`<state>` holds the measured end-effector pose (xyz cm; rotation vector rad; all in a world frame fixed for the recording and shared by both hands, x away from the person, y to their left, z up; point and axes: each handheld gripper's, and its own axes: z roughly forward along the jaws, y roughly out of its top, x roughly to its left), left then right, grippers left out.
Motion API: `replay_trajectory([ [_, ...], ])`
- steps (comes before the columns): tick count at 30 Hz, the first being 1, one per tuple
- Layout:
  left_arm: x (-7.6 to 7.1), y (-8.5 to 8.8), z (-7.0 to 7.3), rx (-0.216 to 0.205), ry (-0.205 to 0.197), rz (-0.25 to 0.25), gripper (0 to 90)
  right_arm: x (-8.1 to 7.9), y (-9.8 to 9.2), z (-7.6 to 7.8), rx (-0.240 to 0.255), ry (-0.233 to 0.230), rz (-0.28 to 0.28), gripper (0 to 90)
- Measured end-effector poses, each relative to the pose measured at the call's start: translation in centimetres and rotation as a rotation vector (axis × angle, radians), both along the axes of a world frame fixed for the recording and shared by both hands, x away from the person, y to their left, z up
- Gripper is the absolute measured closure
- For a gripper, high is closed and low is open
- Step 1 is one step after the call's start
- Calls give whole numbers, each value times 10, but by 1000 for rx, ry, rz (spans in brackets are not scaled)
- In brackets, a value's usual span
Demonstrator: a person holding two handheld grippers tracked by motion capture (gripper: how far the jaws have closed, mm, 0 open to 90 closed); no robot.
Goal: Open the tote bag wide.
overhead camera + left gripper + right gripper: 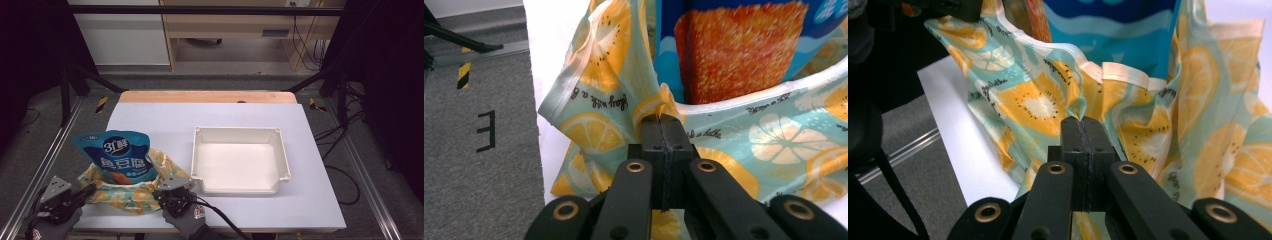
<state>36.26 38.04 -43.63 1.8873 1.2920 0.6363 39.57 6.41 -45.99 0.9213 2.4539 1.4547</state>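
At the near left corner of the pale lilac tabletop [210,120], a thin fabric bag printed with orange and lemon slices on mint green [127,192] sits slumped, mouth up. A blue glossy snack pouch with white lettering [119,152] stands upright inside it, top half sticking out. My left gripper [659,120] is pinched tight on a fold of the bag's rim at its left side. My right gripper [1082,122] is likewise clamped on the rim cloth at the right side. A white rectangular plastic bin [240,134] sits just right of the bag.
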Motion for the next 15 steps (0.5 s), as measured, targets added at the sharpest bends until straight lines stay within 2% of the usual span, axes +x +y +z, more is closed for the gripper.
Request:
replay_trajectory([
  [4,1,0,-4,20,12,-11,899,0,1,-6,-15,7,-3,900],
  [12,5,0,-15,21,35,-18,899,1,4,-16,-46,19,-12,900],
  [15,6,1,-20,27,55,-22,899,1,6,-20,-59,19,-13,897],
])
